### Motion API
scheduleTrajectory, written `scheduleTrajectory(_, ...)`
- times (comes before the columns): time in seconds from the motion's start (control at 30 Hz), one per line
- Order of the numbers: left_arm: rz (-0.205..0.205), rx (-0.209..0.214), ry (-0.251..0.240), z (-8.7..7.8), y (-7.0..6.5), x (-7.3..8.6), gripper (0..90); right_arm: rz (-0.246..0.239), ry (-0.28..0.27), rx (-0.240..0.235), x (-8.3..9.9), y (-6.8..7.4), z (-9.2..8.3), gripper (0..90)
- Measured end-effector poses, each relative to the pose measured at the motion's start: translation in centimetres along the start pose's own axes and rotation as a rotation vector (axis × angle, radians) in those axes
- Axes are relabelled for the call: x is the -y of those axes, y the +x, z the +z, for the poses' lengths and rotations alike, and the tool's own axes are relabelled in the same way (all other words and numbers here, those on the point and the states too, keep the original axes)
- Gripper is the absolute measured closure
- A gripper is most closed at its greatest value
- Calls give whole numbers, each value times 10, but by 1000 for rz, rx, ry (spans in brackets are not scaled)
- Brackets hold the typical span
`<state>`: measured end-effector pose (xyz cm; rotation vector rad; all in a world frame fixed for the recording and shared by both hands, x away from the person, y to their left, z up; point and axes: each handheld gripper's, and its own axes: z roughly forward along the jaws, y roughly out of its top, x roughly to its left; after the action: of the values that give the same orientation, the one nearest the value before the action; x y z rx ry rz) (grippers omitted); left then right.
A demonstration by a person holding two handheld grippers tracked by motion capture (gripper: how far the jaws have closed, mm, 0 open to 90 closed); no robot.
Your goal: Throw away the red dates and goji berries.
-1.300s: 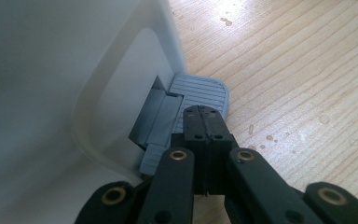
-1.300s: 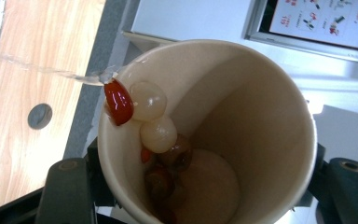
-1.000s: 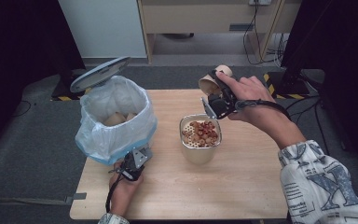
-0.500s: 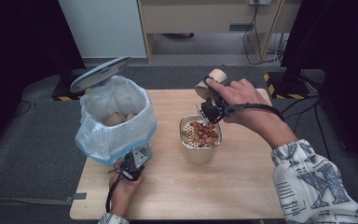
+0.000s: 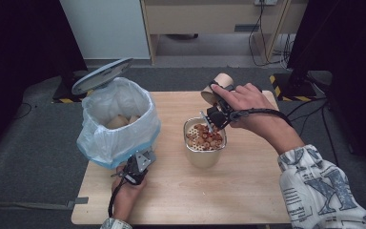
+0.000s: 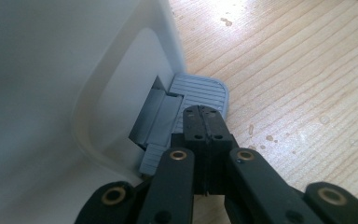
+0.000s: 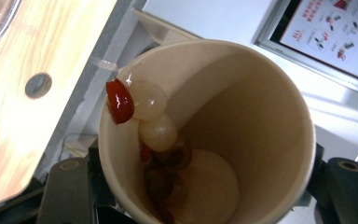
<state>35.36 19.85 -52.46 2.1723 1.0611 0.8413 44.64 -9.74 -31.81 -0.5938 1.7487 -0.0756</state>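
Observation:
A tan paper cup [image 5: 217, 88] is held tipped on its side above the far rim of a metal container [image 5: 194, 155], which holds red and tan food scraps. My right gripper [image 5: 217, 115] is shut on this cup [image 7: 242, 93]. Inside, a red fruit piece [image 7: 120, 101] and two pale round pieces cling near the rim, with dark scraps deeper down. My left gripper [image 5: 136, 167] sits at the foot of a white bin [image 5: 116, 138]. Its jaws [image 6: 203, 125] are shut, and their tip rests on the bin's grey pedal [image 6: 201, 89].
The bin is lined with a white bag and holds crumpled tan waste; its grey lid [image 5: 102, 76] stands raised behind it. The wooden table [image 5: 209, 195] has bare space at the front and right. Dark floor and cables surround the table.
The right hand has brought the cup down and to the left, over the metal container. The left hand has stayed at the pedal.

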Motion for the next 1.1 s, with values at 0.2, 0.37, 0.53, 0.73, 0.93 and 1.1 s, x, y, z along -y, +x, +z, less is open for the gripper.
scheduleTrajectory(0.2,-2,1,-2,0,0,0,894,3,-3,14,3,-4,-2,331)
scheduleTrajectory(0.37,-1,0,1,0,0,0,894,4,28,47,3,-10,-3,333)
scheduleTrajectory(0.53,-4,-1,-2,0,0,0,894,-240,18,-65,-26,25,11,334)
scheduleTrajectory(0.73,-2,1,-1,0,0,0,894,-177,25,-44,-17,14,9,333)
scheduleTrajectory(0.93,-3,1,0,0,0,0,894,-148,27,-37,-12,16,8,331)
scheduleTrajectory(1.1,-1,0,1,0,0,0,894,-83,18,-18,-7,8,3,331)
